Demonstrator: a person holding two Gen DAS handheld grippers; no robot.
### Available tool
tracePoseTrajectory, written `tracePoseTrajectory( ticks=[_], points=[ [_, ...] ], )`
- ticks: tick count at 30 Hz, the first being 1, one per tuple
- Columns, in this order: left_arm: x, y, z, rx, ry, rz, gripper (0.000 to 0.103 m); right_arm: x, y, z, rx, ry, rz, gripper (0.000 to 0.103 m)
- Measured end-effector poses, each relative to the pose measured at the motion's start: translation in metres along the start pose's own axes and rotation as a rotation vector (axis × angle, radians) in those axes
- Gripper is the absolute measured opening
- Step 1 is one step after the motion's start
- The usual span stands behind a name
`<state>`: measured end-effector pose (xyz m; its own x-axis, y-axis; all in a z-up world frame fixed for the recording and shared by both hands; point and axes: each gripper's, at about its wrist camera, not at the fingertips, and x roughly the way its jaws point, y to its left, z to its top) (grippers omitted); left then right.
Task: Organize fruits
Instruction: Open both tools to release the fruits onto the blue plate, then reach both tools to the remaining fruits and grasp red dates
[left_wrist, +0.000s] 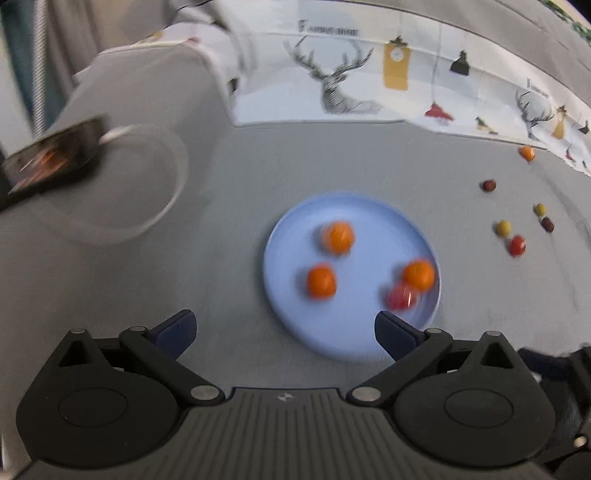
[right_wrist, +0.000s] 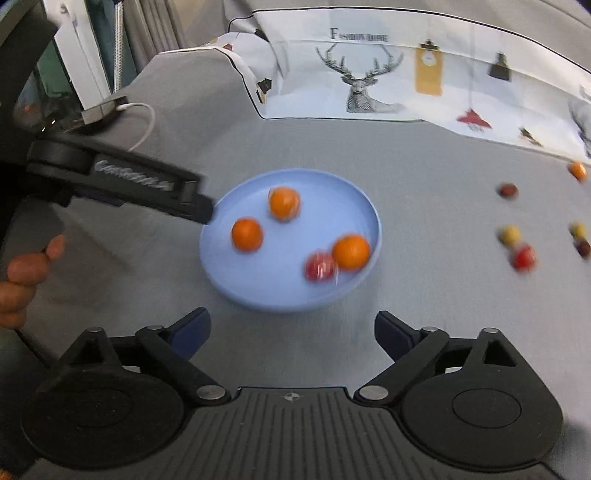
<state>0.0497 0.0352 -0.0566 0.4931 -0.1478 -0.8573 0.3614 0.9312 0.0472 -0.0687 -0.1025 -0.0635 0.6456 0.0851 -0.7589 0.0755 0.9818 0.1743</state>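
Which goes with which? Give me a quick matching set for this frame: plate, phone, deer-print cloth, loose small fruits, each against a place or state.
Things:
1. blue plate
2. phone
3. deer-print cloth
4. loose small fruits

Places or states:
A. scattered on the grey cover, right of the plate
B. far edge, behind the plate
C. holds three oranges and a red fruit
D. far left, white cable attached

Pairs: 1-C, 2-D, 3-B, 4-A
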Motion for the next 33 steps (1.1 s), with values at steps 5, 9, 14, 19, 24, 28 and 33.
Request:
tracePoseTrajectory(
  ticks=[5,9,14,19,24,28,33],
  points=[
    [-0.036,0.008,-0.044,-0.020,0.015,0.050,0.103,-0.044,0.013,-0.014,-0.044,-0.099,-0.068,0.102],
    [-0.067,0.005,-0.059,-0.017,-0.042,0.061,0.103,-0.074,0.019,-0.019,-0.052,-0.172,-0.093,0.102],
    [-0.104,-0.009,-0.066,0.005,-0.119,0.034,0.103,-0.107,0.027,-0.033,-0.091,-0.240,-0.125,0.102],
    [-0.132,-0.022,-0.075,0.013,-0.196,0.042,0.103,-0.135,0.031,-0.046,-0.100,-0.301,-0.156,0.102],
    [-0.149,-0.029,-0.081,0.002,-0.238,0.018,0.103,-0.160,0.032,-0.059,-0.109,-0.355,-0.197,0.102],
    [-0.152,-0.035,-0.087,0.018,-0.235,0.003,0.103,-0.170,0.030,-0.067,-0.090,-0.372,-0.213,0.102],
    [-0.152,-0.039,-0.088,0.031,-0.236,0.005,0.103,-0.174,0.024,-0.070,-0.060,-0.388,-0.217,0.102]
  ],
)
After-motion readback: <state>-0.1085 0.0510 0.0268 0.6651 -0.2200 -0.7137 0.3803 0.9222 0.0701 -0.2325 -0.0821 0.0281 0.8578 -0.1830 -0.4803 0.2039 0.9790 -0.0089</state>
